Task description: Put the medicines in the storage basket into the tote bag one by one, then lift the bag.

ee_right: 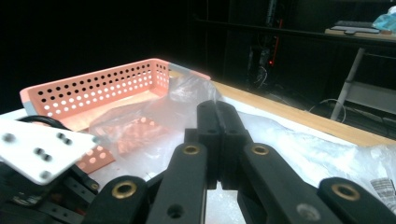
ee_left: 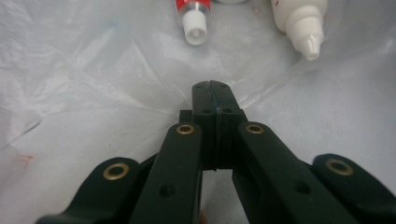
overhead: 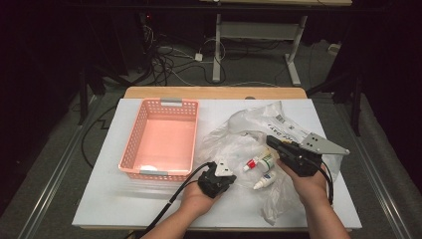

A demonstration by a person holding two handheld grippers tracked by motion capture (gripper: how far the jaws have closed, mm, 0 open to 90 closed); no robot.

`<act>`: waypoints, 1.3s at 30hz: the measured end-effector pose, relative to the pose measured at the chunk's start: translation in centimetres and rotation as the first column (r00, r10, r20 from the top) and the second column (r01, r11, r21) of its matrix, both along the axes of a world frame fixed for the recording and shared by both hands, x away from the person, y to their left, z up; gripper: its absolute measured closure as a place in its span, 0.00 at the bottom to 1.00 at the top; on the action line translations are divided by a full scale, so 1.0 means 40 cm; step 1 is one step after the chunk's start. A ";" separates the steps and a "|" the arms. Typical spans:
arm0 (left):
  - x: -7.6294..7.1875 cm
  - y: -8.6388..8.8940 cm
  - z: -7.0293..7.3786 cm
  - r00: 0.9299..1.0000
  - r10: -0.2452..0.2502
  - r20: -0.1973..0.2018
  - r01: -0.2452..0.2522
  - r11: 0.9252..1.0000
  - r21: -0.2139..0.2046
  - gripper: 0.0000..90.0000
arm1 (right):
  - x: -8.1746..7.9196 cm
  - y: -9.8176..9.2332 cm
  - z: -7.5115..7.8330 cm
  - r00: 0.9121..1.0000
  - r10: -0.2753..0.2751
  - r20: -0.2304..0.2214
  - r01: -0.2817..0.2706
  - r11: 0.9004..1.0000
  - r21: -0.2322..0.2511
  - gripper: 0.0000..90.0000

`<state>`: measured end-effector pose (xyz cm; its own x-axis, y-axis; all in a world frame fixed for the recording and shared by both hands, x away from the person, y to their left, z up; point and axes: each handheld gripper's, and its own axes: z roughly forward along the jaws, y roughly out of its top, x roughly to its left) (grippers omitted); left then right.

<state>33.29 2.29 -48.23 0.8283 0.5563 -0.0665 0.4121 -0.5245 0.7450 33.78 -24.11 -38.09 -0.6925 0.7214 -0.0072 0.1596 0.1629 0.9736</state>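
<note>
Both black two-jaw grippers are closed on the clear, crinkled plastic bag (overhead: 254,144) that lies on the white tabletop (overhead: 124,204). Left gripper (ee_left: 211,88): jaws fully together, pinching a fold of film at the bag's near left edge. Right gripper (ee_right: 217,109): jaws also together, holding a raised flap of the same film on the bag's right side, lifted off the table.

Inside the bag lie two small bottles. The red-labelled tube with white ribbed cap (ee_left: 192,21) and the white plastic dropper bottle with tapered nozzle (ee_left: 303,23) sit directly ahead of the left gripper, caps pointing back toward it, long axes roughly in line with its jaws. The left hand is nearer to both.

Left of the bag stands the salmon-pink perforated plastic basket (overhead: 161,137), rectangular, apparently empty, long axis running away from the person.
</note>
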 end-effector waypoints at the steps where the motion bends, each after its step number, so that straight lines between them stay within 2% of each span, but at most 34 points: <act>1: -0.001 0.005 0.002 1.000 0.005 0.008 -0.005 1.000 -0.013 0.99 | 0.001 -0.002 0.000 1.000 -0.001 -0.002 0.001 1.000 0.000 1.00; 7: -0.006 0.023 0.006 0.999 0.041 0.025 -0.038 0.996 -0.086 0.99 | -0.006 -0.012 0.002 1.000 -0.014 0.012 0.014 1.000 0.008 1.00; 10: -0.004 0.034 0.009 0.998 0.057 0.016 -0.055 0.990 -0.130 0.99 | -0.007 -0.017 0.003 1.000 -0.015 0.015 0.015 1.000 0.008 1.00; 13: -0.008 0.037 0.019 0.998 0.064 0.029 -0.059 0.985 -0.163 0.99 | -0.012 -0.019 0.010 0.999 -0.025 0.021 0.025 1.000 0.018 1.00; 17: -0.020 0.047 0.042 0.994 0.080 0.068 -0.065 0.977 -0.203 0.99 | -0.014 -0.023 0.015 0.999 -0.030 0.040 0.029 0.999 0.024 1.00; 21: -0.024 0.058 0.062 0.990 0.105 0.091 -0.081 0.967 -0.242 0.99 | -0.019 -0.023 0.016 0.998 -0.042 0.048 0.040 0.999 0.025 1.00; 24: -0.027 0.057 0.078 0.988 0.106 0.115 -0.074 0.965 -0.251 0.99 | -0.021 -0.030 0.019 0.997 -0.054 0.060 0.052 0.998 0.034 1.00; 27: -0.034 0.053 0.102 0.984 0.107 0.144 -0.064 0.960 -0.271 0.99 | -0.023 -0.034 0.021 0.996 -0.064 0.064 0.061 0.997 0.046 1.00; 31: -0.039 0.048 0.144 0.974 0.104 0.199 -0.043 0.956 -0.289 0.99 | -0.022 -0.031 0.026 0.995 -0.063 0.075 0.060 0.997 0.041 1.00; 34: -0.034 0.043 0.178 0.968 0.102 0.229 -0.029 0.953 -0.302 0.99 | -0.018 -0.028 0.041 0.994 -0.071 0.087 0.067 0.997 0.042 1.00; 37: -0.023 0.040 0.214 0.960 0.106 0.258 -0.022 0.951 -0.310 0.99 | -0.013 -0.031 0.062 0.990 -0.090 0.104 0.083 0.995 0.063 1.00; 39: -0.015 0.039 0.239 0.955 0.112 0.275 -0.018 0.946 -0.324 0.99 | -0.008 -0.033 0.074 0.988 -0.100 0.118 0.092 0.993 0.070 1.00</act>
<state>32.70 3.86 -38.66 0.8009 0.5986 -0.0127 0.1823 -0.2235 0.9575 33.44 -25.42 -35.11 -0.6166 0.7863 -0.0385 0.0520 0.0896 0.9946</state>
